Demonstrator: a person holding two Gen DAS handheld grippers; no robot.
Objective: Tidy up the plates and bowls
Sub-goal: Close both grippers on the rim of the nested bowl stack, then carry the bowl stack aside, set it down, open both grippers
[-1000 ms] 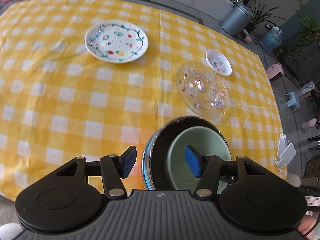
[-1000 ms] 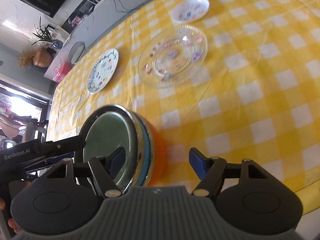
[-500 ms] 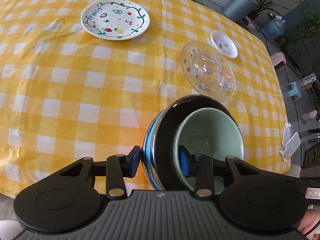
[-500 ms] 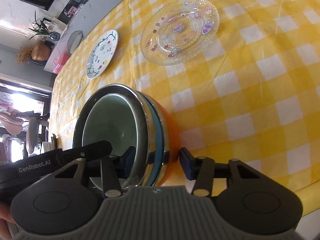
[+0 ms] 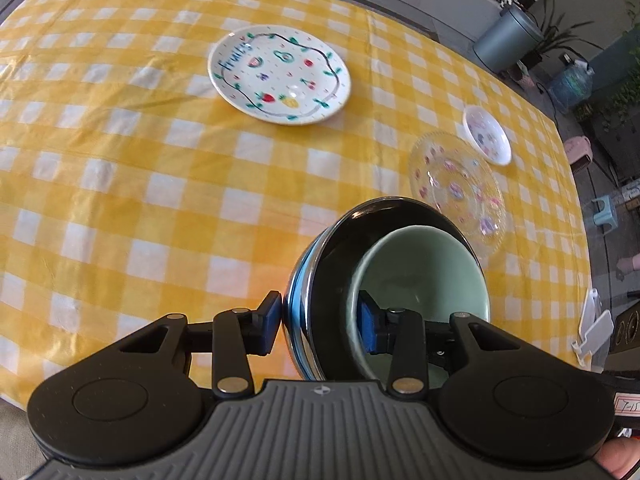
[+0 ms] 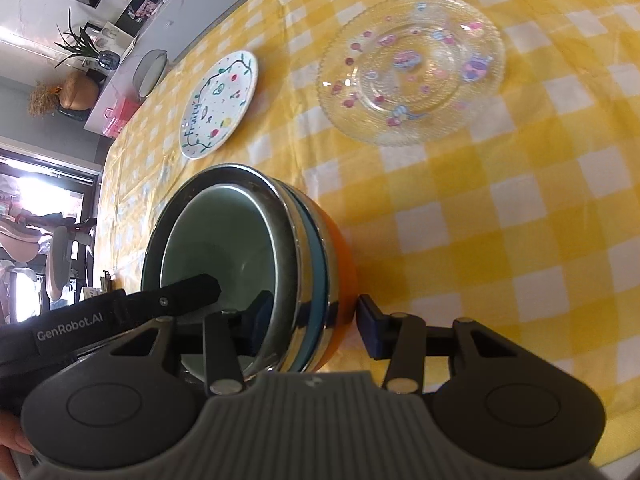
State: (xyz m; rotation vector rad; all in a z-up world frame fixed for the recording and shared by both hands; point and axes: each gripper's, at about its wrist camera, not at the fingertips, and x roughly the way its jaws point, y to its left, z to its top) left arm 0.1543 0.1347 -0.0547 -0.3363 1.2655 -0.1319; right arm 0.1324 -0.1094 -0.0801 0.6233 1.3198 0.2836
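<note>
Nested bowl stack [image 5: 320, 300] sits tilted at the near edge of the checked table [image 5: 120, 200]: green bowl [image 5: 424, 272] inside steel, blue and orange. Left gripper [image 5: 320, 326] is clamped on the stack's wall, one pad outside, one inside the green bowl. Right gripper [image 6: 316, 326] is clamped on the opposite wall, outer pad against the orange shell. Both jaws have just been closing. Fruit plate [image 5: 279, 74], glass plate [image 5: 460, 192] and small dish [image 5: 487, 134] lie beyond, well apart from the jaws.

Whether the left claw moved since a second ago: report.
Yes. The left claw has closed in on the bowl stack: earlier clear of the rim, its jaws have just been closing and now clamp the near wall.
</note>
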